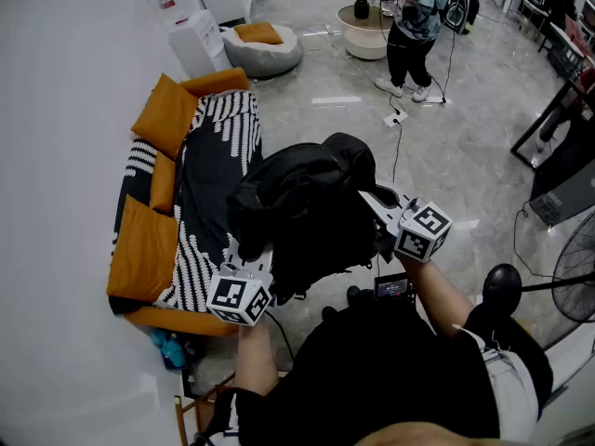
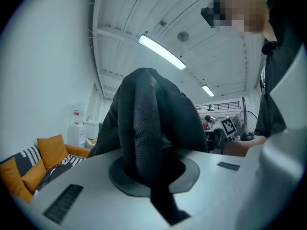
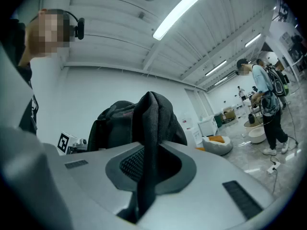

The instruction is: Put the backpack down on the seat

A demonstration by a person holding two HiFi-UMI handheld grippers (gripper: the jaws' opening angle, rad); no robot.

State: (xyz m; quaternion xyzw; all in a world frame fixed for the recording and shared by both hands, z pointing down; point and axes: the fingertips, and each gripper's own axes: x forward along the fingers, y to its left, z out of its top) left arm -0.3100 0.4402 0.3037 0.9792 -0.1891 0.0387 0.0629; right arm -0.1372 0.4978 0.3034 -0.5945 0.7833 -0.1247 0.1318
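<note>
Open sofa seat (image 1: 209,170) ahead; orange cushions (image 1: 165,114) line its back

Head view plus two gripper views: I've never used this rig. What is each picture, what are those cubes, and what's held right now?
No robot here: a person holds a two-jaw tool in each hand. The head view comes from a camera on the person's head, looking down; the marker cubes belong to the left gripper and right gripper. Each gripper view looks along that gripper's jaws. Both are clamped on the padded straps of a black fabric backpack, held in the air near the orange sofa with its black-and-white throw, not yet on the seat.
</note>
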